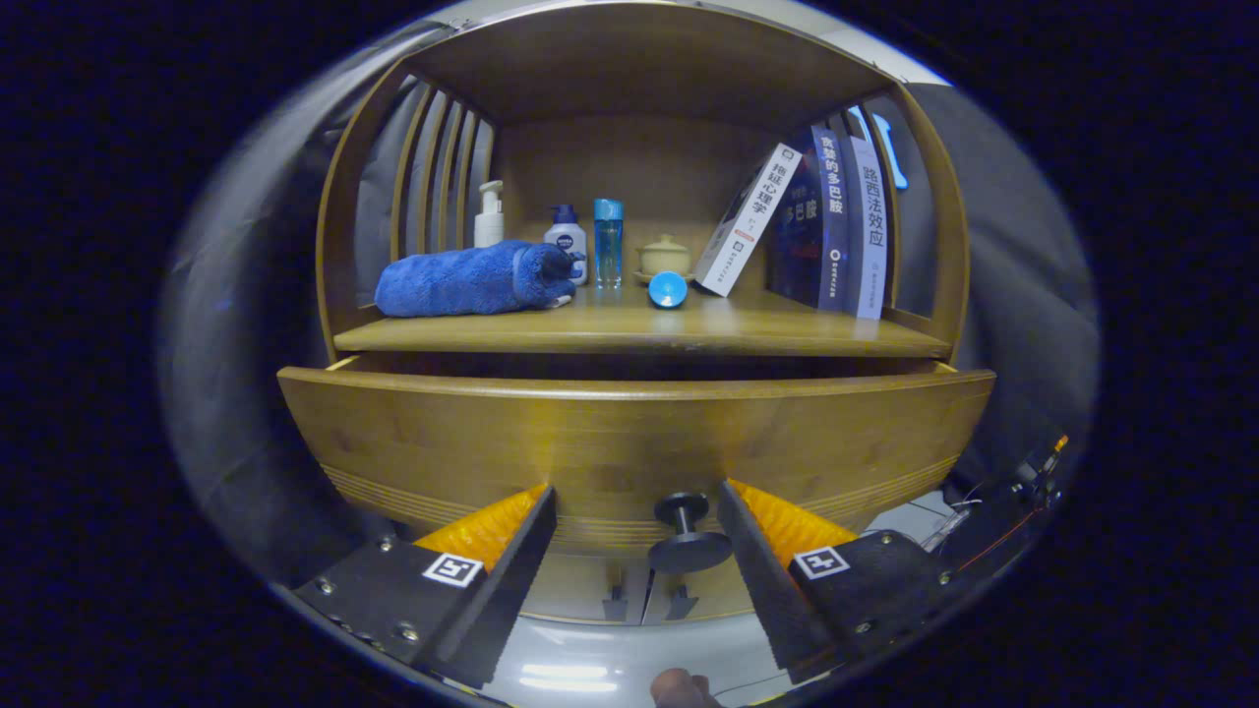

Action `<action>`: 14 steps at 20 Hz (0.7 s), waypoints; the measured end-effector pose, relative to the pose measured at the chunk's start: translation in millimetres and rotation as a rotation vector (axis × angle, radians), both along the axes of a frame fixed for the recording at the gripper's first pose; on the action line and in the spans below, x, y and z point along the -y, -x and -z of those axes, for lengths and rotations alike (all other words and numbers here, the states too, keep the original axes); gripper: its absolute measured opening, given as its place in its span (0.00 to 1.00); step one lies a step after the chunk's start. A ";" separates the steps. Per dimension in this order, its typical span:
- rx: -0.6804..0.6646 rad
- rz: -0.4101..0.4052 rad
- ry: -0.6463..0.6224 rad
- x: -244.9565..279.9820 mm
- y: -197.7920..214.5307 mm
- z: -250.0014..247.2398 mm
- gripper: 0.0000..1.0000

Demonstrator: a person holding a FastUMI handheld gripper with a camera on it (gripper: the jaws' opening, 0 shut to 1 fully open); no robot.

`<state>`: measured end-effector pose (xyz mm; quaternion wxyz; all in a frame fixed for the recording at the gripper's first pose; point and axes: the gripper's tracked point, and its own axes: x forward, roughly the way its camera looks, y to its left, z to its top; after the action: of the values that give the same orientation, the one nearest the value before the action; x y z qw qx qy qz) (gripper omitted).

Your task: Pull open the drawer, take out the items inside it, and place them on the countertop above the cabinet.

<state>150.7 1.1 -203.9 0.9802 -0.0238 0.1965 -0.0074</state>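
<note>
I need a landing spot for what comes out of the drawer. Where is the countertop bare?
Bare wood runs along the countertop's front edge, widest ahead of the books and right of the blue cap. The left is taken by the rolled blue towel, bottles crowd behind it. The gripper straddles the drawer knob, open.

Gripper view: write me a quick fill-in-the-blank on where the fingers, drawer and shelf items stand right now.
1. The gripper is ____, its fingers apart on either side of the drawer knob.
2. The drawer stands slightly ____.
3. The rolled towel on the countertop is ____ in colour.
4. The books lean at the far end of the countertop from the ____.

Missing words: open; open; blue; towel
</note>
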 end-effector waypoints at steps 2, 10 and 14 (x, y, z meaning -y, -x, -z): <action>-0.012 0.007 0.006 0.1 -9.7 0.6 0.99; -0.002 0.006 0.020 -0.9 -34.7 0.1 0.99; 0.070 -0.001 0.048 -3.5 -30.0 -21.2 0.99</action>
<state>180.7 4.7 -182.6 0.9856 -0.0471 0.1619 -0.0126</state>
